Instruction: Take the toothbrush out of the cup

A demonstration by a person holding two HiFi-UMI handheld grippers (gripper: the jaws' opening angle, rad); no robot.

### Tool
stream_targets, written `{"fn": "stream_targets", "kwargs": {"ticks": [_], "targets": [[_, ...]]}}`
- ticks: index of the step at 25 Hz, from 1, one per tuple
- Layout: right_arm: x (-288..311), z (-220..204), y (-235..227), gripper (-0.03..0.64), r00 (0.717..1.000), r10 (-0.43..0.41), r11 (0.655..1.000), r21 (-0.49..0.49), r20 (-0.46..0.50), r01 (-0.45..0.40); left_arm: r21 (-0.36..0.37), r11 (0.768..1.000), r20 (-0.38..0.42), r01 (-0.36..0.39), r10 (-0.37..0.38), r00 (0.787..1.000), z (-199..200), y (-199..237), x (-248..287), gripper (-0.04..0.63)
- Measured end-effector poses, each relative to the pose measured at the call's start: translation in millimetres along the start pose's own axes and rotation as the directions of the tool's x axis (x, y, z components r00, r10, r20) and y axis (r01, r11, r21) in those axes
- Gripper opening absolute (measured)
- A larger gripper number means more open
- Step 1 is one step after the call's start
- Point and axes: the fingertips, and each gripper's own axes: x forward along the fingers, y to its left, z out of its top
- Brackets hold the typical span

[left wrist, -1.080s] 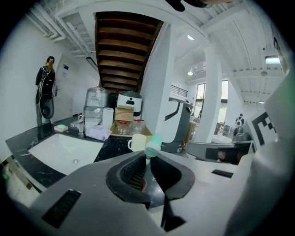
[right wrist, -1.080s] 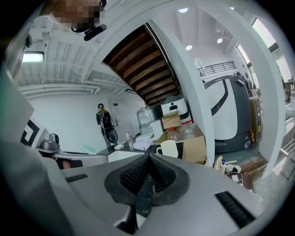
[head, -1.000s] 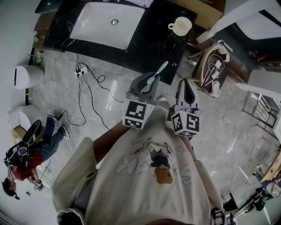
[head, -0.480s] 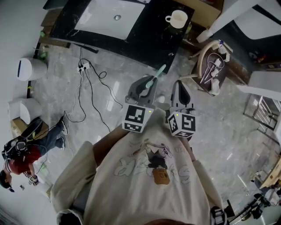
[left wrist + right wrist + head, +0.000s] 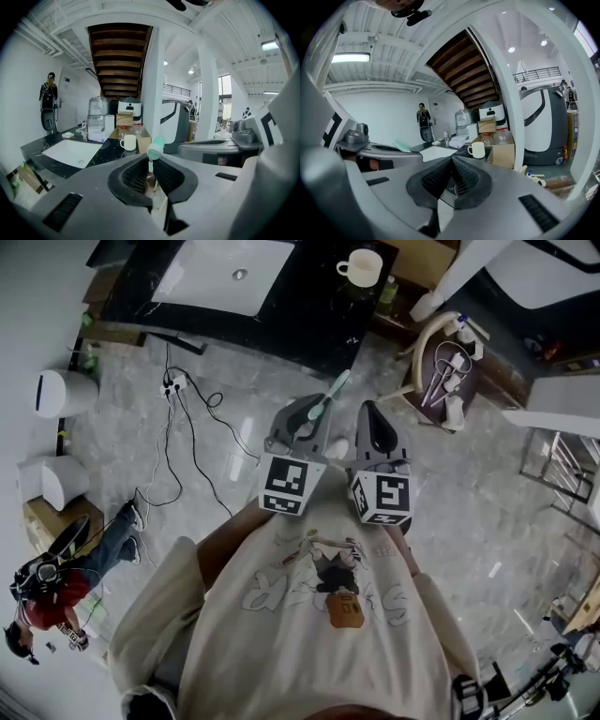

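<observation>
My left gripper (image 5: pixel 314 411) is shut on a toothbrush (image 5: pixel 330 395), whose mint-green head sticks out past the jaws toward the counter. In the left gripper view the brush head (image 5: pixel 155 148) stands just above the left gripper (image 5: pixel 151 163), with the white handle pinched between the pads. The white cup (image 5: pixel 361 266) stands on the black counter (image 5: pixel 319 320), well away from both grippers, and shows as the cup (image 5: pixel 129 142) and the cup (image 5: pixel 477 150). My right gripper (image 5: pixel 369 412) hangs beside the left, over the floor. The right gripper (image 5: pixel 452 163) has its jaws together with nothing between them.
A white sink (image 5: pixel 225 273) is set in the counter left of the cup. Black cables and a power strip (image 5: pixel 172 385) lie on the marble floor. A rack with bottles (image 5: pixel 445 371) stands at the right, white bins (image 5: pixel 58 393) at the left, a person (image 5: pixel 47 596) at the lower left.
Both grippers have drawn back from the counter over the floor, so the cup and sink sit higher in the head view. The toothbrush stays in the left gripper.
</observation>
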Motion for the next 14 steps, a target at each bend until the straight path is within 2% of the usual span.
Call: {"fn": "stream_targets", "kwargs": {"ticks": [14], "targets": [[-5, -3, -8, 0.014, 1.000, 0.011, 1.000, -0.003, -0.008, -0.011, 0.002, 1.000, 0.010, 0.001, -0.001, 1.000, 5, -13, 1, 0.040]]}}
